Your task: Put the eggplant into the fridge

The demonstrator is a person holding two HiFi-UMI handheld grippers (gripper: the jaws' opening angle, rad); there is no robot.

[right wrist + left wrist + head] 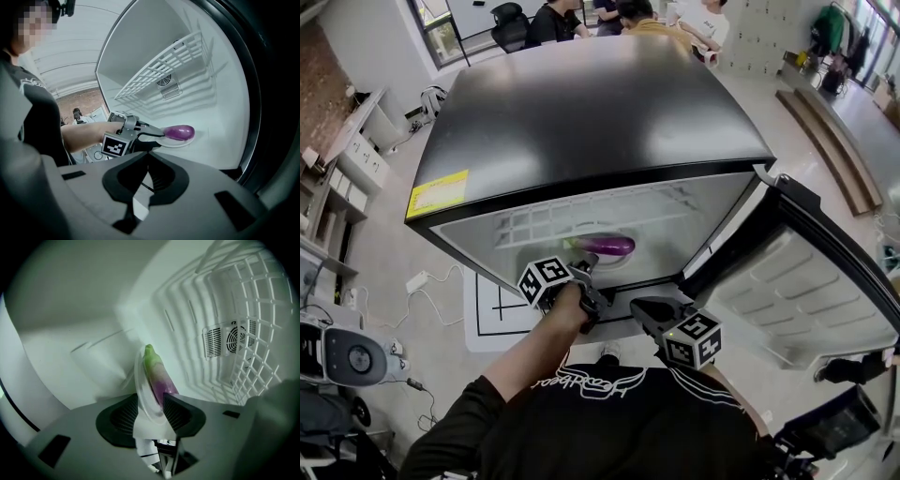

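Observation:
A purple eggplant (607, 246) with a green end lies on a white plate (617, 260) on the floor of the open fridge (600, 112). My left gripper (587, 272) reaches into the fridge at the plate's near rim. In the left gripper view the plate (144, 397) stands edge-on between the parted jaws of the left gripper (151, 403), with the eggplant (159, 379) just beyond them. The right gripper view shows the eggplant (179, 132), the plate (177, 142) and the left gripper (140, 136) from the side. My right gripper (643, 308) (147, 153) hangs outside the fridge's front, jaws together and empty.
A white wire shelf (253, 310) spans the fridge above the plate, with a fan vent (232, 341) in the back wall. The fridge door (787, 281) stands open at the right. People sit behind the fridge (619, 17). Cables (431, 281) lie on the floor at the left.

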